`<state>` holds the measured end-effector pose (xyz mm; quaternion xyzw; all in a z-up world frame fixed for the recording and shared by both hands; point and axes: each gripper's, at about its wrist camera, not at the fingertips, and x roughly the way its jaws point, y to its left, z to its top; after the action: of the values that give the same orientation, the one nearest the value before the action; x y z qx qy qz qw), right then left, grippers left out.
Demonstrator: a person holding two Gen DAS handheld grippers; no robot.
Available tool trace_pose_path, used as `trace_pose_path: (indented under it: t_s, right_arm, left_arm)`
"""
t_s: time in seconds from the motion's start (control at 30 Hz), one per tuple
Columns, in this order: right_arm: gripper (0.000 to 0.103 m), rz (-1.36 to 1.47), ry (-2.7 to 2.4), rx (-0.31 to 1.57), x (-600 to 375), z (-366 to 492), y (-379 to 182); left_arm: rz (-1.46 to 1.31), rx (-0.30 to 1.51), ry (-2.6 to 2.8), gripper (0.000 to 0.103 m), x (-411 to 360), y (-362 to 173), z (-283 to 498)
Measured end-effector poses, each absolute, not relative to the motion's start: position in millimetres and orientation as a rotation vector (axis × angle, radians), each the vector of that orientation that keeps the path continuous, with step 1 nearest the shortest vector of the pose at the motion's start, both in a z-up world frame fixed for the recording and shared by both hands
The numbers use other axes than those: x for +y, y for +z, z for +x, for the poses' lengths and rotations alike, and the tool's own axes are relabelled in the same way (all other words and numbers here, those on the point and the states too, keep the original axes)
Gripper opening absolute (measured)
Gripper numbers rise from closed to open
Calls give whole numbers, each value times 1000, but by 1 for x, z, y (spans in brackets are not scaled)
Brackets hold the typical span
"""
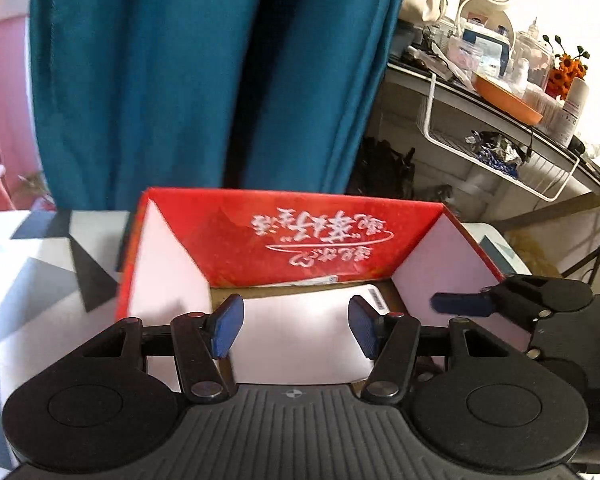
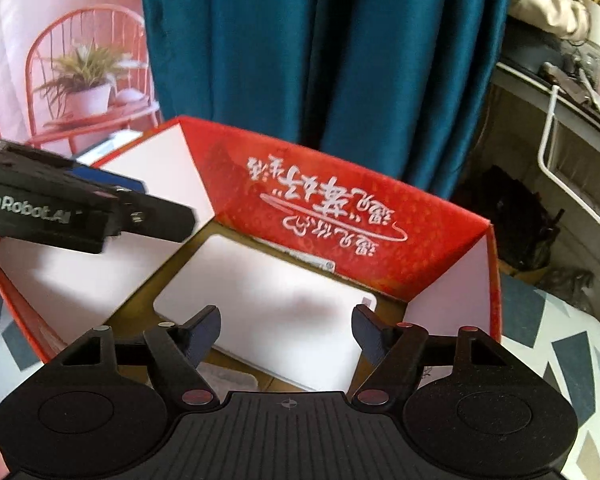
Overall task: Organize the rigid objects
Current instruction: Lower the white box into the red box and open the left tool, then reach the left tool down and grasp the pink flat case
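A flat white slab (image 2: 268,312) with rounded corners lies on the brown floor of an open red box (image 2: 340,216) printed with white script, on a patterned table (image 2: 560,344), both left gripper (image 1: 296,330) and right gripper (image 2: 286,330) spread, empty, above it.

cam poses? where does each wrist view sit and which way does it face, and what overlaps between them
Left wrist: on the left tongs, facing forward-down into the red box; own open fingers show, the right tongs enter at right.
Right wrist: on the right tongs, facing into the same box from its right side; own open fingers show, the left tongs at left.
Shared: box, white flat item, teal curtain.
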<state>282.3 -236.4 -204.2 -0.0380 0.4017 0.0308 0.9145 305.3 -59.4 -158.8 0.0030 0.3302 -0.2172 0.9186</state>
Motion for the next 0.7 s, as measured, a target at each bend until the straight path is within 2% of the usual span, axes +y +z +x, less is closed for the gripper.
trace_pose_path:
  t_s: [0.27,0.47,0.7]
  right_arm:
    - [90,-39,36,622,-236,240,-170]
    - [102,-22,36,513,-234,199,-150]
    - [102,8,43,491,-222,147,-158]
  left_arm:
    - [35,596,-414,63,-34,-134,265]
    - [-13,588,-409,81,-7,-131,224]
    - [-51,664,-412,83,21,-163,174]
